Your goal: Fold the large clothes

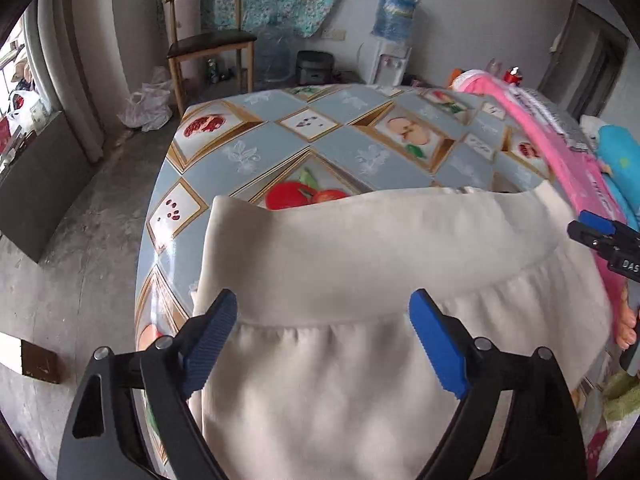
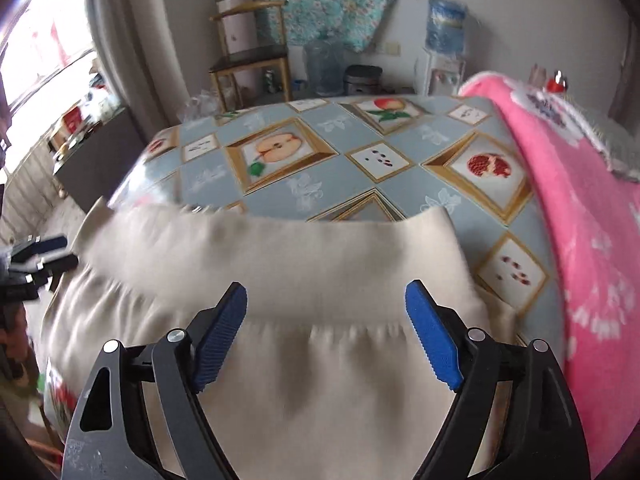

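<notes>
Left gripper (image 1: pixel 322 340): black angular arms tipped with ribbed blue pads are seen nearest the lens; the jaws are spread wide and nothing is clamped, the cloth lying below the gap between them.
Right gripper (image 2: pixel 326 336): the same black frame and ridged blue pads are shown; the jaws are likewise released, with only fabric seen beneath the gap. Its tips are also caught at the right edge of the left wrist view (image 1: pixel 604 232).
Cream garment (image 1: pixel 360 280): a soft, matte, off-white knit is laid flat on the near part of the table. A wide smooth band runs across its far edge, and below the band the cloth is gathered into fine pleats along a seam. In the right wrist view (image 2: pixel 320 272) the band's left end is blurred.
Tablecloth (image 1: pixel 280 140): a glossy, wipeable sheet is spread over the table, printed with grey-blue diamonds, gold frames, and fruit pictures.
Pink blanket (image 2: pixel 592 220): a fleecy pink cloth with white markings is heaped along the table's right side, just beside the garment.
Chair (image 1: pixel 208 40): a light wooden frame with a dark seat is stood by the far wall.
Water dispenser (image 1: pixel 392 52): a white unit topped by a blue bottle is placed against the wall.
</notes>
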The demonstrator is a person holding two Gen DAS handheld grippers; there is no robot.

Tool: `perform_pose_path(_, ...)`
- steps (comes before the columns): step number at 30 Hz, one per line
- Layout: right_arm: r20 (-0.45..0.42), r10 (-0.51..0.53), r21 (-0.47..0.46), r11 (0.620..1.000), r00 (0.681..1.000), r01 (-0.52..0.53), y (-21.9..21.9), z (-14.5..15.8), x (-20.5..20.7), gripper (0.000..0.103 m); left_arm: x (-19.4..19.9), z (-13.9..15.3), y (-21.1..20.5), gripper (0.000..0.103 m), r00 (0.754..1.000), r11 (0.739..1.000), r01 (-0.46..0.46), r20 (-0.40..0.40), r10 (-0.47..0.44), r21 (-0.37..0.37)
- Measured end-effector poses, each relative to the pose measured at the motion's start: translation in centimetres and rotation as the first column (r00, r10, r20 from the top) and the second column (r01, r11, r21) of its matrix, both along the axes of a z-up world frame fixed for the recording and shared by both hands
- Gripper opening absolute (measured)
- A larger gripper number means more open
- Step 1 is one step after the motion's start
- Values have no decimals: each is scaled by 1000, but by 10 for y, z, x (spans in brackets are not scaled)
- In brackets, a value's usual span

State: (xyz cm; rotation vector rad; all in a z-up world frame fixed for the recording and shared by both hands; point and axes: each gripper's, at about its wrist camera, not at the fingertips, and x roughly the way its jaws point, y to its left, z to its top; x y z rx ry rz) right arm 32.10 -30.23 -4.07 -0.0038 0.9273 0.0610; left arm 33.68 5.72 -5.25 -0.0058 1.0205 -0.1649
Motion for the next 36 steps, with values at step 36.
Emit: perform_pose_path(36, -16, -57, -114, 992, 998, 55, 50, -54, -131, 88, -93, -47, -77, 99, 997, 987, 72, -19, -70, 146)
